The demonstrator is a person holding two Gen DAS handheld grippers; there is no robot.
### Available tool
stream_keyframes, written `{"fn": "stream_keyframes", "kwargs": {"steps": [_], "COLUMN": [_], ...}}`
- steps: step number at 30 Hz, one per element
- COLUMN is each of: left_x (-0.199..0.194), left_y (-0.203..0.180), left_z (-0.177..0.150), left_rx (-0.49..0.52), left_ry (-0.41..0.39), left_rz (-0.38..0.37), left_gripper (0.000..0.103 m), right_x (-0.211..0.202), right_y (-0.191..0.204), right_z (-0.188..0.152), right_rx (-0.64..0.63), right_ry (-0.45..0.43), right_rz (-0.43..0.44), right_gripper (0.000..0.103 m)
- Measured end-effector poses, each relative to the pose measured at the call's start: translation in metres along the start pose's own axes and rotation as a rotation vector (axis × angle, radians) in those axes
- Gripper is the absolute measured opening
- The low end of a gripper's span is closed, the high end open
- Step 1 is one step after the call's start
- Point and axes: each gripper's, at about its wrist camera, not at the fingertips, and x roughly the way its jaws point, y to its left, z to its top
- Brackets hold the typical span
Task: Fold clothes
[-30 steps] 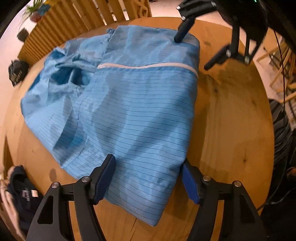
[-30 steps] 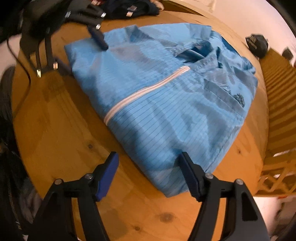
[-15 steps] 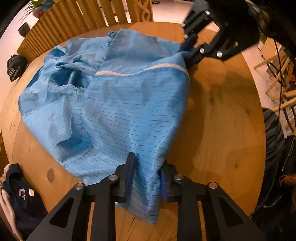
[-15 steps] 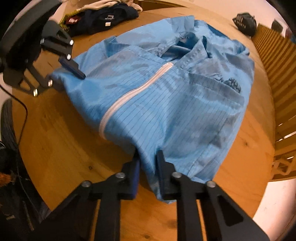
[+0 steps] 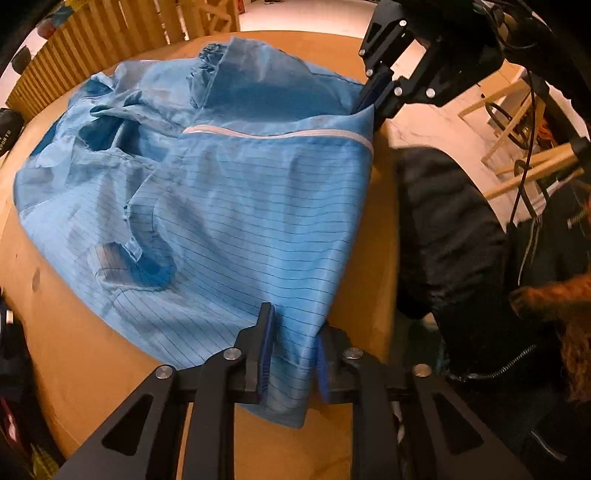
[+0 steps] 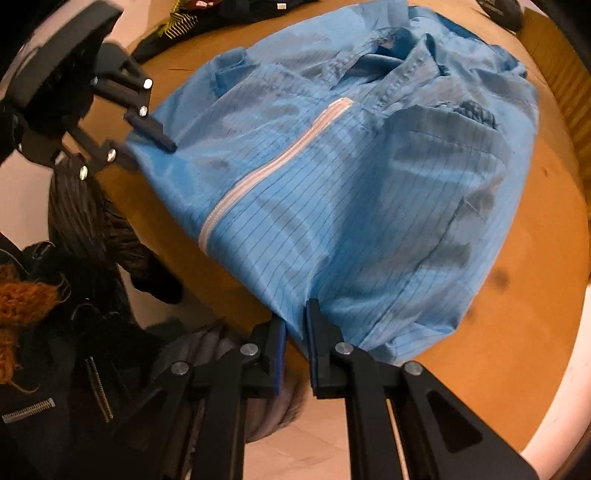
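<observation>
The thin blue pinstriped zip-front jacket point(image 5: 236, 206) is spread on the round wooden table point(image 5: 92, 369). Its near hem corners are pinched between the nearly closed jaws of the left gripper point(image 5: 291, 354) and right gripper point(image 6: 295, 347). The slick fabric could slip free under uneven pulling.

Bare bench point(image 6: 517, 295) lies open at right of the right-wrist frame; the blue garment point(image 6: 351, 184) fills the centre; dark clothes point(image 6: 207, 18) crowd the upper left.
</observation>
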Motion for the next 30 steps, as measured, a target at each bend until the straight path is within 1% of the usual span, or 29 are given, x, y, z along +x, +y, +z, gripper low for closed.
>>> {"fn": "stream_keyframes", "kwargs": {"steps": [1,2,3,4,5,6,8,9,11,15,17,18,20,21,25,26,28,29,30], "left_x": [-0.005,-0.010,-0.016,-0.021,-0.030,-0.039,-0.053,-0.055,-0.060,-0.036,-0.023,-0.016,0.002,0.006,0.015,0.013,0.002,-0.005,-0.012], "left_y": [0.000,-0.001,-0.001,-0.001,0.008,0.017,0.033,0.043,0.063,0.089,0.104,0.110,0.127,0.134,0.155,0.156,0.149,0.143,0.136], "left_z": [-0.002,-0.003,-0.005,-0.007,-0.008,-0.010,-0.008,-0.004,0.003,0.029,0.035,0.038,0.038,0.033,0.022,0.021,0.019,0.018,0.017], "left_rx": [-0.003,-0.005,-0.008,-0.013,-0.037,-0.061,-0.113,-0.139,-0.189,-0.198,-0.217,-0.228,-0.270,-0.290,-0.373,-0.382,-0.363,-0.348,-0.333], "left_ry": [-0.012,-0.023,-0.035,-0.048,-0.071,-0.094,-0.148,-0.173,-0.222,-0.253,-0.252,-0.237,-0.162,-0.132,-0.133,-0.135,-0.150,-0.158,-0.167], "left_rz": [0.025,0.050,0.075,0.099,0.123,0.147,0.186,0.171,0.142,0.049,0.026,0.045,0.149,0.189,0.174,0.189,0.227,0.247,0.266], "left_gripper": [0.032,0.048,0.056,0.058,0.060,0.062,0.063,0.063,0.063,0.063,0.063,0.063,0.063,0.063,0.065,0.065,0.063,0.064,0.064], "right_x": [-0.002,-0.008,-0.013,-0.019,-0.025,-0.035,-0.054,-0.061,-0.062,-0.024,-0.011,-0.007,0.000,0.004,0.015,0.014,0.004,-0.006,-0.017], "right_y": [0.005,0.005,0.003,0.002,0.001,-0.008,-0.028,-0.040,-0.056,-0.086,-0.104,-0.110,-0.120,-0.126,-0.143,-0.144,-0.149,-0.155,-0.158], "right_z": [-0.006,-0.006,-0.006,-0.005,-0.005,-0.002,0.006,0.012,0.029,0.056,0.060,0.061,0.063,0.064,0.066,0.066,0.060,0.051,0.035], "right_rx": [0.013,0.023,0.033,0.042,0.052,0.064,0.082,0.089,0.097,0.119,0.139,0.144,0.153,0.157,0.173,0.174,0.218,0.240,0.253], "right_ry": [-0.006,-0.012,-0.019,-0.026,-0.033,-0.083,-0.197,-0.258,-0.291,-0.231,-0.215,-0.216,-0.220,-0.221,-0.224,-0.222,-0.224,-0.241,-0.264], "right_rz": [0.005,0.000,-0.006,-0.012,-0.017,-0.015,-0.011,-0.012,0.017,-0.038,-0.045,-0.046,-0.048,-0.049,-0.049,-0.047,-0.019,0.002,0.024], "right_gripper": [0.013,0.015,0.018,0.020,0.030,0.040,0.044,0.045,0.045,0.045,0.045,0.045,0.044,0.044,0.044,0.044,0.044,0.045,0.045]}}
